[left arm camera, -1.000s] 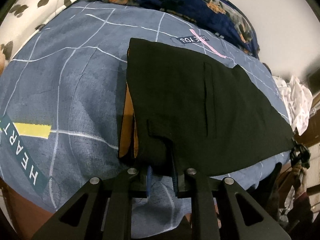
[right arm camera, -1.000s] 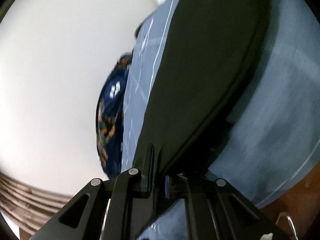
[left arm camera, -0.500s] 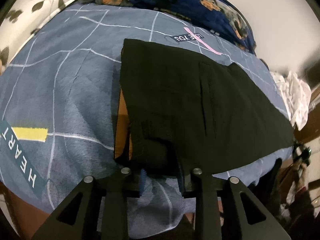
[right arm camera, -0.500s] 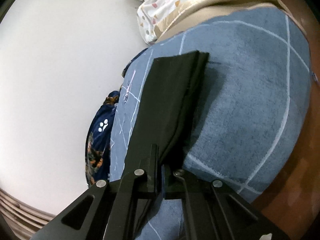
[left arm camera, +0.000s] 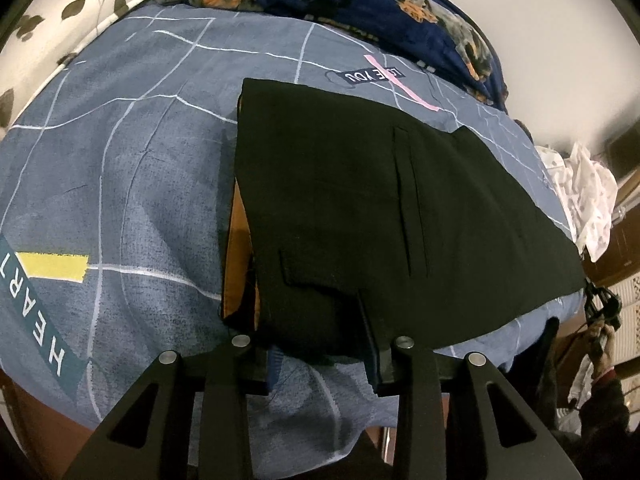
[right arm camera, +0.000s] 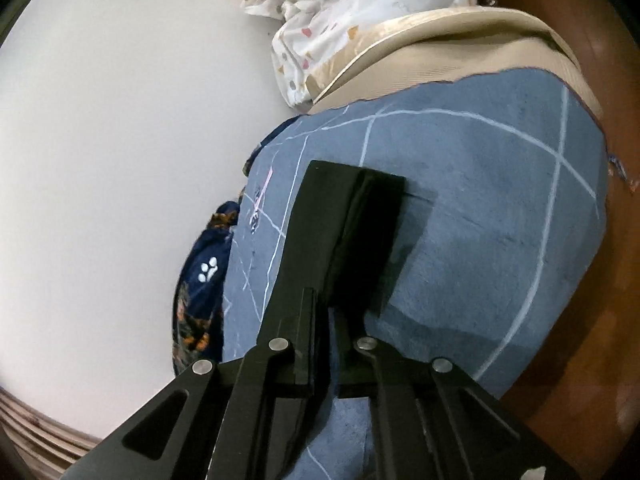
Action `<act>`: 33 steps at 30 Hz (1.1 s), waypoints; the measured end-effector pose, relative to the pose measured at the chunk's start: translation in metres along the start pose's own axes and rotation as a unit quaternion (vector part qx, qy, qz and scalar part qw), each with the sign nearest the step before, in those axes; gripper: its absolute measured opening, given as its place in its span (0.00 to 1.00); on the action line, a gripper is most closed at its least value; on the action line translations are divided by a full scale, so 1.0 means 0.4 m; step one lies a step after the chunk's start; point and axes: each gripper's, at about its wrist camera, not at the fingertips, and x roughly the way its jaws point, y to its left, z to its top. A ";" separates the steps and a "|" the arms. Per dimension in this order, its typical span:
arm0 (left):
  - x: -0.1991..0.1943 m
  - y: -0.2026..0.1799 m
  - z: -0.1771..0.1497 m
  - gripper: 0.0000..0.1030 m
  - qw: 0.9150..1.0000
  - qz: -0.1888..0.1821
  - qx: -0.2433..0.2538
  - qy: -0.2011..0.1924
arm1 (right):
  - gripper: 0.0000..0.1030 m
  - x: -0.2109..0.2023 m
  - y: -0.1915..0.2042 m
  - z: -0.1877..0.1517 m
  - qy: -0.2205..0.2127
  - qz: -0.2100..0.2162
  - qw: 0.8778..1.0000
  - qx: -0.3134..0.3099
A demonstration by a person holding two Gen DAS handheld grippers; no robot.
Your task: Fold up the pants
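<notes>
Folded black pants (left arm camera: 360,208) lie on the blue grid-lined bedsheet (left arm camera: 120,184), with orange lining (left arm camera: 236,256) showing at the waist. My left gripper (left arm camera: 324,360) is at the near waist corner. Its jaws are opening and the corner lies loosely between them. In the right wrist view the pants (right arm camera: 320,232) run away from me as a narrow strip over the sheet (right arm camera: 480,208). My right gripper (right arm camera: 324,320) is shut on their near end. It also shows small in the left wrist view as the right gripper (left arm camera: 600,300), held by a hand at the pants' far corner.
A dark blue dog-print blanket (left arm camera: 380,4) lies along the wall side of the bed. A floral pillow (left arm camera: 60,12) sits at the far left. Crumpled white cloth (left arm camera: 588,196) lies off the bed's end. Beige mattress edge (right arm camera: 440,52) and brown wood (right arm camera: 600,320) border the sheet.
The left jaws have spread apart around the waist corner. The right gripper has drawn back with the pants' end, which went from filling its view to a thin strip on the sheet.
</notes>
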 end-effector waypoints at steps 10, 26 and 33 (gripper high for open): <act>-0.004 0.012 -0.008 0.34 1.000 -0.012 -0.017 -0.006 | 0.04 0.024 0.001 0.034 0.005 -0.027 1.000 -0.006; 0.002 -0.008 -0.012 0.42 1.000 -0.004 0.003 -0.010 | 0.14 -0.037 -0.027 0.052 -0.031 0.016 0.999 0.024; 0.003 -0.021 -0.014 0.55 1.000 -0.009 0.011 -0.012 | 0.36 -0.061 -0.041 0.083 -0.027 -0.014 0.999 0.026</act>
